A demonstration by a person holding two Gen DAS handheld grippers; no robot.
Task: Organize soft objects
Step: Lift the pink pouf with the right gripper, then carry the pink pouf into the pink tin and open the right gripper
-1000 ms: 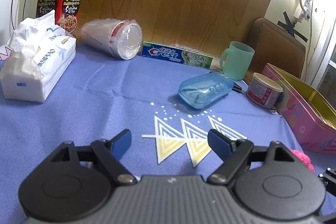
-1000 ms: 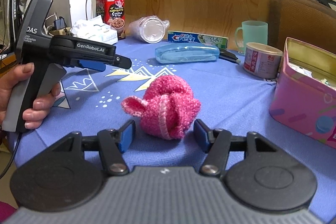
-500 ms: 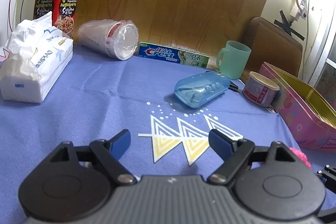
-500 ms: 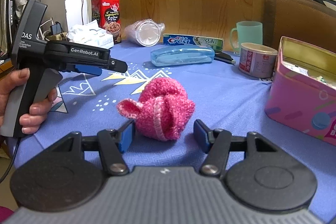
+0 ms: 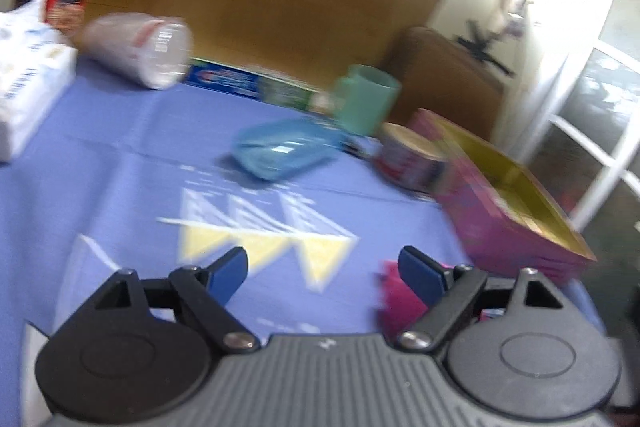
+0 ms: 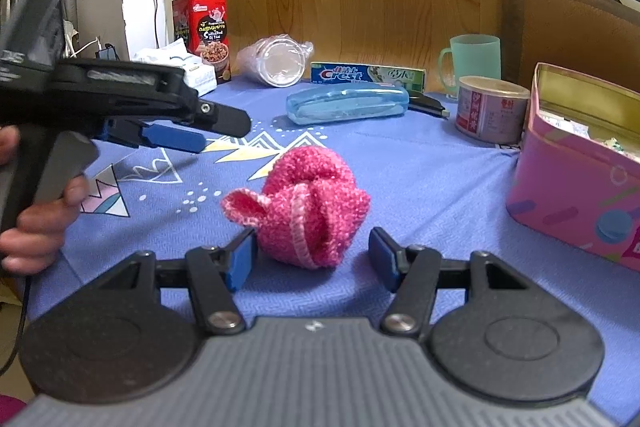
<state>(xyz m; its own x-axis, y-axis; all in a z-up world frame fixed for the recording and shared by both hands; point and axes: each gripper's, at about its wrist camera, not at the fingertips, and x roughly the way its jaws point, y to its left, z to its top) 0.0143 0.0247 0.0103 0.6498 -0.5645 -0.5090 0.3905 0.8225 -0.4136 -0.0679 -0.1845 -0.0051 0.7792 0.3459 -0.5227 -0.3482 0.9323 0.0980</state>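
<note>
Right tongs [image 6: 312, 259]: jaws apart, one blue pad on each side of the pink knitted sock ball [image 6: 304, 207]; the left pad is at its edge, the right pad stands clear of it, so nothing is gripped.
Left tongs [image 5: 324, 271]: jaws wide and opening, only tablecloth between them; this view is blurred.
Left tongs from the right camera [image 6: 176, 135]: held above the cloth by a hand [image 6: 36, 227], to the left of the sock ball and apart from it.
Pink knitted sock ball: lies on the blue tablecloth [image 6: 420, 179] near the front edge, one floppy end sticking out to the left.
Pink tin box [image 6: 580, 179]: open, on the right side of the table, well apart from the sock ball.
Back row: red tin [image 6: 204, 35], tissue pack [image 6: 180, 61], bag of plastic cups [image 6: 276, 61] on its side, toothpaste box [image 6: 366, 75], green mug [image 6: 474, 63].
Middle: blue clear case [image 6: 348, 105], with a small can [image 6: 492, 109] just beside the pink tin box.
</note>
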